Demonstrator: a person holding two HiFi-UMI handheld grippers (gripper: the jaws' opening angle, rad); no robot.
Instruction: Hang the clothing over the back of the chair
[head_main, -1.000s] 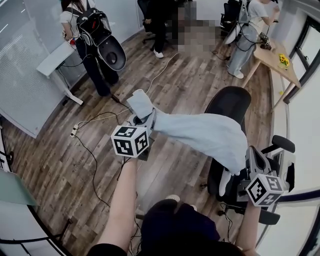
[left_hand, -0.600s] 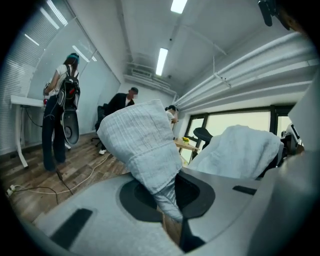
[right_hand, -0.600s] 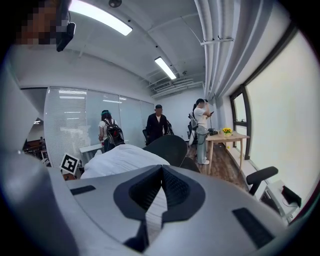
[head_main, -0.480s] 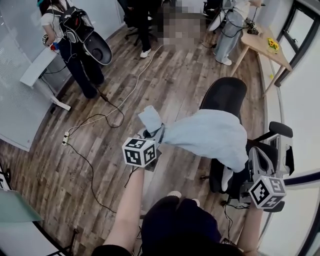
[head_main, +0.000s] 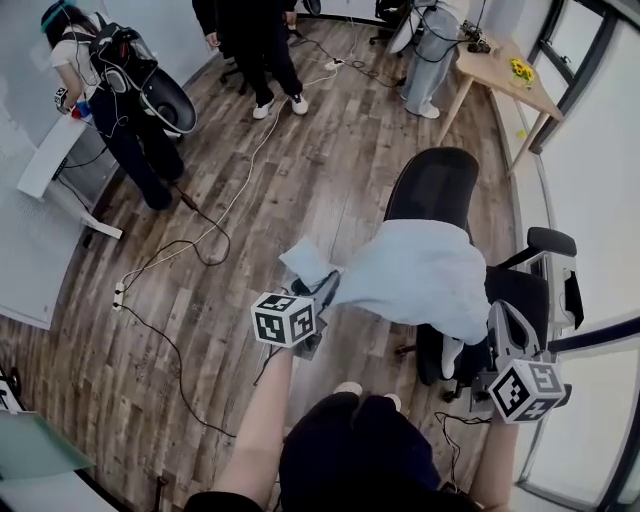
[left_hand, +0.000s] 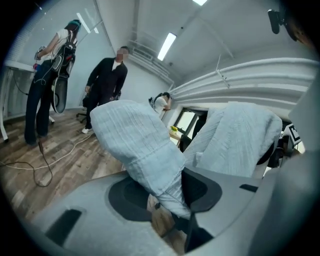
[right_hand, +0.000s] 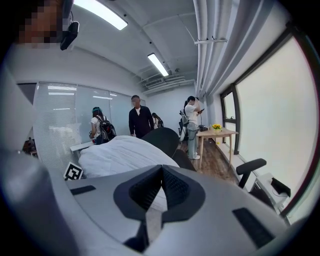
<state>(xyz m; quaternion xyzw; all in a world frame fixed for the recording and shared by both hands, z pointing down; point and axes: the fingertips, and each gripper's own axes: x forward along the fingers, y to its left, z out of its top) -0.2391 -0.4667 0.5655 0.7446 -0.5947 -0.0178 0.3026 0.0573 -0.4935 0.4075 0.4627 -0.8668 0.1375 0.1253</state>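
Observation:
A light blue garment (head_main: 420, 270) lies draped over the back of a black office chair (head_main: 435, 185). One sleeve end (head_main: 305, 262) stretches left to my left gripper (head_main: 325, 290). In the left gripper view the sleeve (left_hand: 145, 145) still runs down between the pads, but the left gripper (left_hand: 170, 197) has just been opening and floor shows through the gap. My right gripper (head_main: 497, 312) is at the garment's lower right corner beside the chair. In the right gripper view the right gripper (right_hand: 161, 172) has its pads together with pale cloth (right_hand: 125, 155) in the slit.
The chair's armrest (head_main: 550, 242) juts out on the right. Cables (head_main: 200, 240) trail over the wooden floor. A person with a backpack (head_main: 120, 110) stands by a white desk (head_main: 50, 160), others (head_main: 250, 40) further back. A wooden table (head_main: 500, 70) stands by the window.
My left gripper has sunk with the sleeve and drawn nearer to the chair, so the garment sags lower over the chair back. The right gripper has dipped slightly.

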